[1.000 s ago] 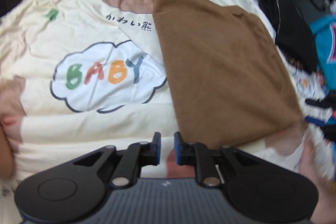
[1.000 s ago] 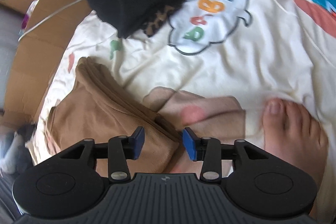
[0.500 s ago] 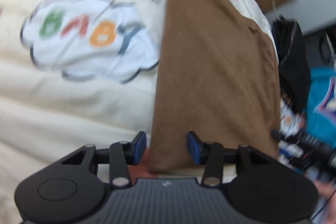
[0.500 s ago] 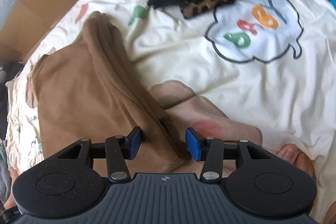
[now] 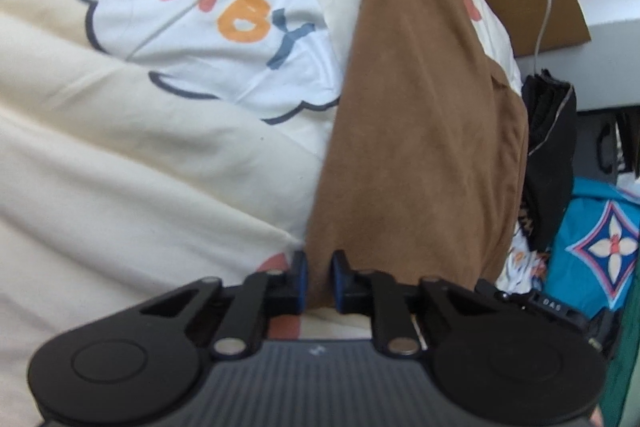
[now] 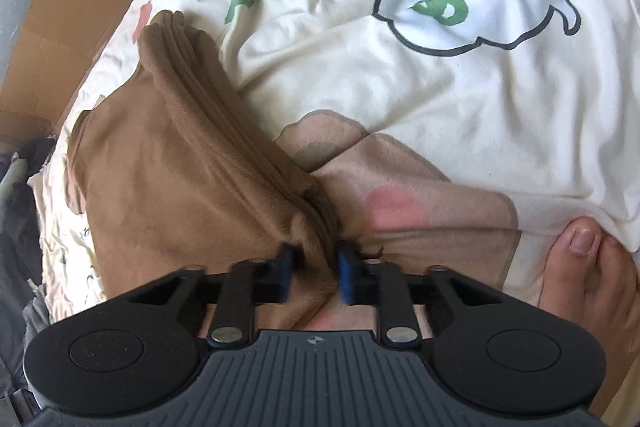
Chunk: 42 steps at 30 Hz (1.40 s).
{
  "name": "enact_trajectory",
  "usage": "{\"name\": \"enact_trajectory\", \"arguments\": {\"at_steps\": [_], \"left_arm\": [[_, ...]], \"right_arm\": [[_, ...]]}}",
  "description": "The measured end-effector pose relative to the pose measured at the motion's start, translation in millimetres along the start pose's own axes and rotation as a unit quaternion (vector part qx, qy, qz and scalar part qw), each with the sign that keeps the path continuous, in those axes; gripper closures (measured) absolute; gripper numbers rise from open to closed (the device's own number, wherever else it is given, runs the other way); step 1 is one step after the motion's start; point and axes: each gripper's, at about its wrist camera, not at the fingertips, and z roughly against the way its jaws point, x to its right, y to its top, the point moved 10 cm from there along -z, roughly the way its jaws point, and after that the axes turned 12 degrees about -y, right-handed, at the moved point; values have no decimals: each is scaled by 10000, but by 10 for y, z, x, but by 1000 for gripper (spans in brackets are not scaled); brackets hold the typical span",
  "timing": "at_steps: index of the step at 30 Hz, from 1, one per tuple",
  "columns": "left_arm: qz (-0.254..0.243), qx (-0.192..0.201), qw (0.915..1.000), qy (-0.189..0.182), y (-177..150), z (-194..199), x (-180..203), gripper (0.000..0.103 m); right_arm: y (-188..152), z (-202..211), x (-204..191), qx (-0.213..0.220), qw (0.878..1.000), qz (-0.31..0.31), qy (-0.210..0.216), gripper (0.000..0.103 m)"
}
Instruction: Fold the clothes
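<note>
Since a second ago both your grippers have closed, left gripper (image 5: 318, 277) and right gripper (image 6: 313, 273) each pinching a near corner of the brown garment (image 5: 420, 131) lying on the blanket (image 5: 120, 167), so next lift both evenly and fold it over.

light: bright, soft daylight, few shadows | blur: my L view slightly smeared, R sharper | edges: heavy fisheye bend, dark corners

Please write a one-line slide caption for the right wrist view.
Right gripper shut on a corner of the folded brown garment, lying on a cream BABY-print blanket beside a bare foot.
</note>
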Motion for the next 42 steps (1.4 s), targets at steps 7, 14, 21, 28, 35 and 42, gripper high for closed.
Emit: {"name": "enact_trajectory", "arguments": {"at_steps": [7, 14, 21, 28, 35, 42], "left_arm": [[56, -150, 9997, 204, 66, 138, 10, 98], [-162, -229, 9986, 457, 169, 207, 134, 98], [-420, -450, 9951, 770, 229, 307, 218, 98], [-548, -709, 9911, 981, 189, 352, 230, 98], [-920, -930, 9837, 1235, 139, 165, 139, 96], [-1229, -1172, 9644, 2029, 120, 127, 8, 94]], "right_arm": [[-43, 103, -37, -84, 9999, -87, -21, 93], [-186, 183, -80, -263, 9995, -153, 1, 93], [-414, 239, -111, -417, 9991, -106, -52, 93], [-680, 279, -60, -601, 9981, -96, -95, 93], [-733, 166, -24, -585, 9974, 292, -313, 85], [-684, 283, -25, -388, 9947, 709, -640, 78]]}}
